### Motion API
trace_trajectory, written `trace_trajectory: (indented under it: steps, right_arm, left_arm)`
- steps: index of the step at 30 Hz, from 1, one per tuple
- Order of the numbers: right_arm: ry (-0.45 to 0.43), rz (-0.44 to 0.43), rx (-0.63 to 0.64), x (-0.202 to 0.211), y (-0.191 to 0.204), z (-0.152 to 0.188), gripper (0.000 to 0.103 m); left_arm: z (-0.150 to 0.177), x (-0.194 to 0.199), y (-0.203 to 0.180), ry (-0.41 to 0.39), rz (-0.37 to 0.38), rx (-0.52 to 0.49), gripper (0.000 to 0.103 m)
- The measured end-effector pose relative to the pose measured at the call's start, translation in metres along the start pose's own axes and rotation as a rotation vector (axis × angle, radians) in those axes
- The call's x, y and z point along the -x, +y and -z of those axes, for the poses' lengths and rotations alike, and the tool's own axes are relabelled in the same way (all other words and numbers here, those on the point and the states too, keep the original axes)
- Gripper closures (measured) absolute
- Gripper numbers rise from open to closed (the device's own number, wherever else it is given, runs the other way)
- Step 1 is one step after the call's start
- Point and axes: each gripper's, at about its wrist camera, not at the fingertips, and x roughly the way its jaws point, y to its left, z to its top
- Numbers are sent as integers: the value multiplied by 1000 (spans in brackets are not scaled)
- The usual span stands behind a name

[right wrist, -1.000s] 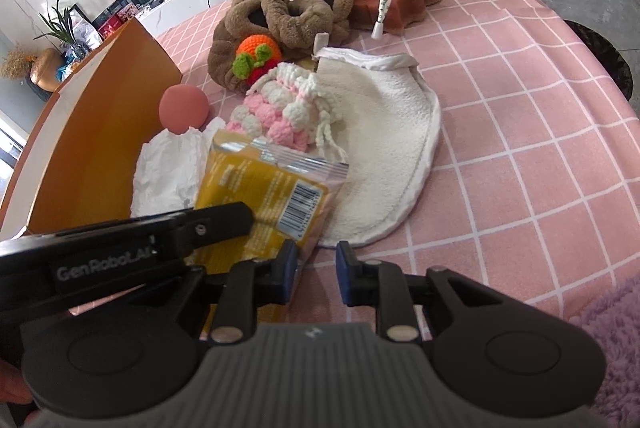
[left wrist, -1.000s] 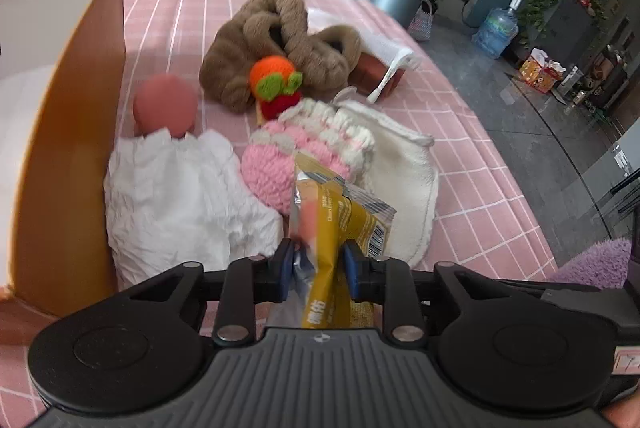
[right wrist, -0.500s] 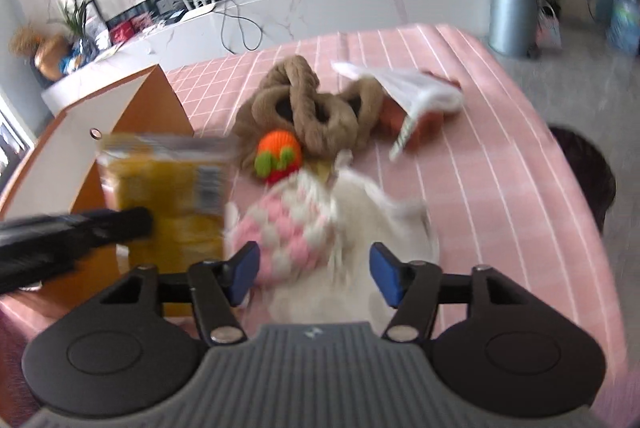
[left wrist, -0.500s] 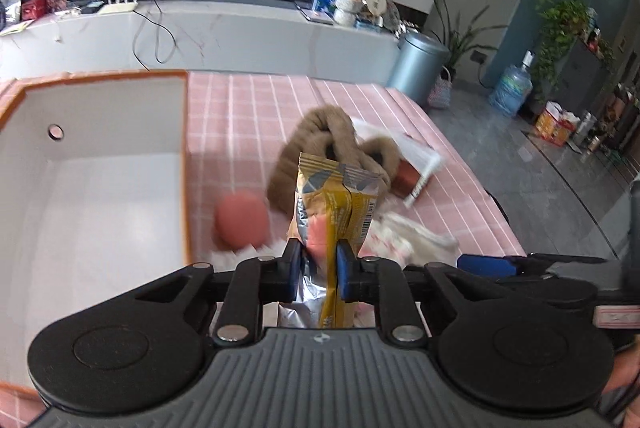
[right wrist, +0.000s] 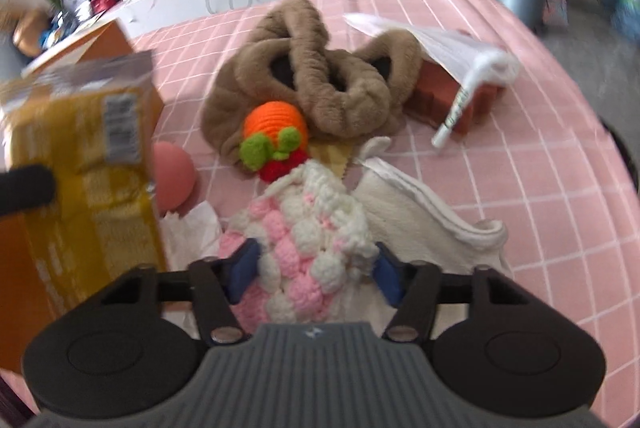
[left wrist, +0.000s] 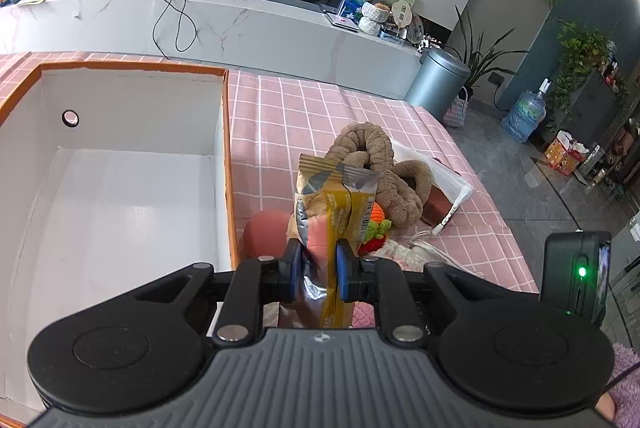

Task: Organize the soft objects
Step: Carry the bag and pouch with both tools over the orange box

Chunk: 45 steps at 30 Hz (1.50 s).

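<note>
While the left gripper [left wrist: 318, 268] pinches the yellow snack packet [left wrist: 336, 203] upright above the table, just right of the white box [left wrist: 120, 187], the right gripper [right wrist: 312, 274] (fingers spread wide) straddles the pink-and-white crochet pouch [right wrist: 304, 248] lying below it.

Yellow snack packet [left wrist: 338, 211] now lifted off the cloths, up beside the box [left wrist: 120, 187]; right gripper [right wrist: 316, 270] jaws newly spread around the pink-white crochet pouch [right wrist: 308, 248].

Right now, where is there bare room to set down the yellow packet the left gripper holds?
The white box interior is bare. The pink cloth beyond the brown plush is also free, as is the side right of the cream towel. Crowded: between box and towel, around the pink ball and crochet pouch.
</note>
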Motion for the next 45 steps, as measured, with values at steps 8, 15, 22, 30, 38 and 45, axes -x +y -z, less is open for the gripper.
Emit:
trace_trajectory:
  steps: [8, 15, 22, 30, 38, 45]
  right_arm:
    - [-90, 58, 76, 35, 7, 1, 72]
    - [-176, 77, 114, 89, 5, -1, 71]
    - [-296, -4, 138, 149, 22, -10, 71]
    - [-334, -185, 259, 190, 76, -30, 71]
    - [-236, -238, 458, 164, 151, -47, 71]
    - [37, -289, 646, 101, 205, -45, 71]
  left_arm:
    - [1, 16, -4, -46, 25, 8, 84]
    - [-8, 54, -11, -140, 67, 11, 84]
    - [-21, 98, -5, -230, 67, 36, 84]
    - [-32, 135, 22, -258, -7, 44, 84]
    - [-25, 126, 66, -114, -131, 29, 84]
    - [-14, 99, 105, 54, -148, 49, 86]
